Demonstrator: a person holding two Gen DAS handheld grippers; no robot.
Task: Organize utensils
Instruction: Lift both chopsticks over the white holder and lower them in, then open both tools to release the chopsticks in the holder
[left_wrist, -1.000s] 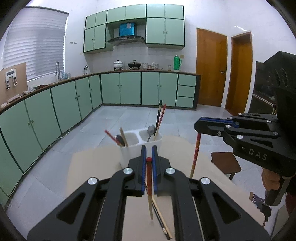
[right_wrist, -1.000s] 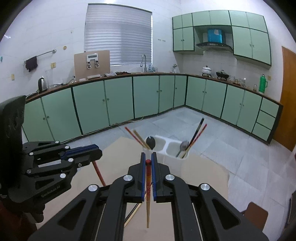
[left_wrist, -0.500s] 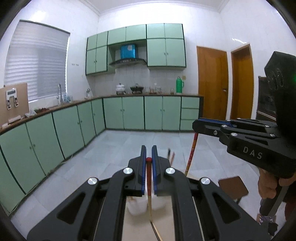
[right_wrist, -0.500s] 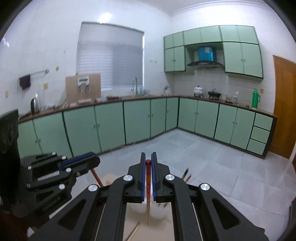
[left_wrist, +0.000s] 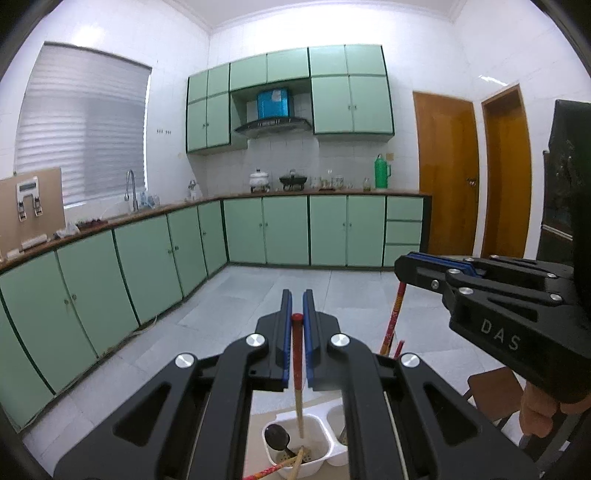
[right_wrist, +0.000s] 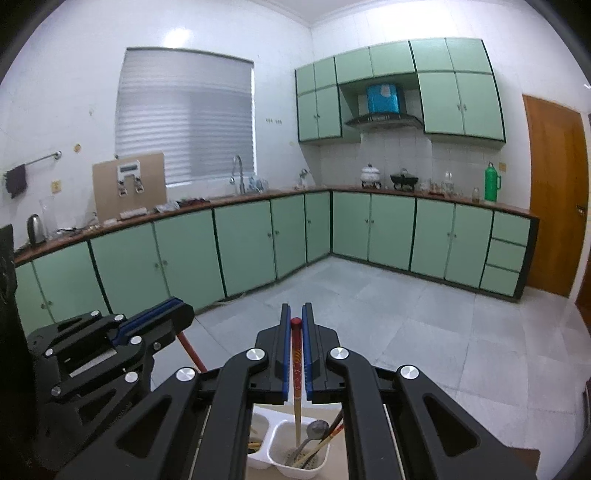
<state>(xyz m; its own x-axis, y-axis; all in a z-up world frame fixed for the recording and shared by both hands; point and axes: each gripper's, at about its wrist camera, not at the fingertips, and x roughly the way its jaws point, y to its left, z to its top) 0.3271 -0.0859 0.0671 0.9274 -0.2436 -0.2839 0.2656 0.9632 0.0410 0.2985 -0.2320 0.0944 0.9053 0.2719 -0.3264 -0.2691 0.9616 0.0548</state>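
Hovering level over holder (left_wrist: 321, 430): left gripper (left_wrist: 297, 314), right gripper (right_wrist: 296, 317) each clamping upright chopstick (left_wrist: 297, 373).

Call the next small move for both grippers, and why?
Probably lower both straight down, then open. The left gripper holds a red-topped chopstick upright, tip hanging over the holder's left compartment; the right gripper holds another chopstick over the right compartment. Both tips look just above the rim.
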